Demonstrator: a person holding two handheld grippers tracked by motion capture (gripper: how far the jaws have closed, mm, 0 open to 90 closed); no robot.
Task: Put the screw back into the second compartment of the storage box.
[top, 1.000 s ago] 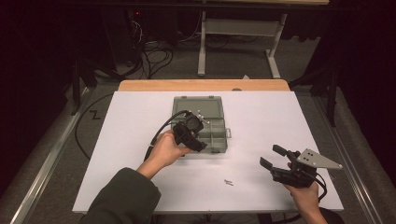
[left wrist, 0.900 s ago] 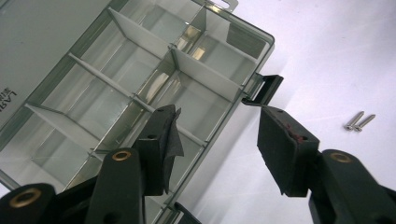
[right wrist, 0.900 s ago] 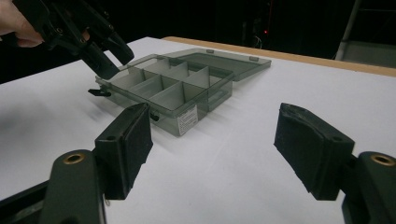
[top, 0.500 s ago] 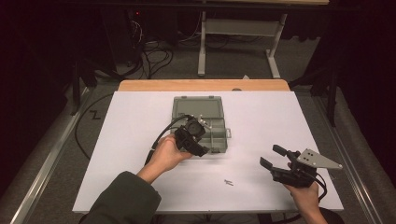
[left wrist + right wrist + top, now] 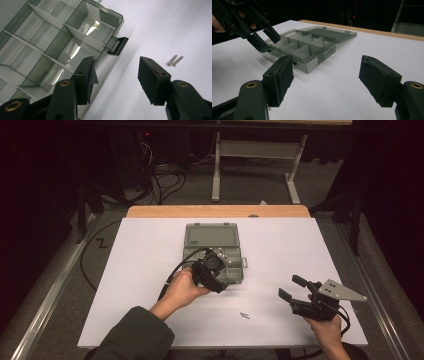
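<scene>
High view is showing the left gripper (image 5: pixel 220 272) hovering over the near edge of the open compartment box (image 5: pixel 212 237), its jaws standing apart and holding nothing. At about five o'clock from the box, two small screws (image 5: pixel 244 315) are lying together on the white table (image 5: pixel 140 265). Farther right, the right gripper (image 5: pixel 294 288) is resting at three o'clock from the screws, jaws apart and empty. Judging by this, the picking step is just starting; next, one gripper needs to descend and pinch a screw.
</scene>
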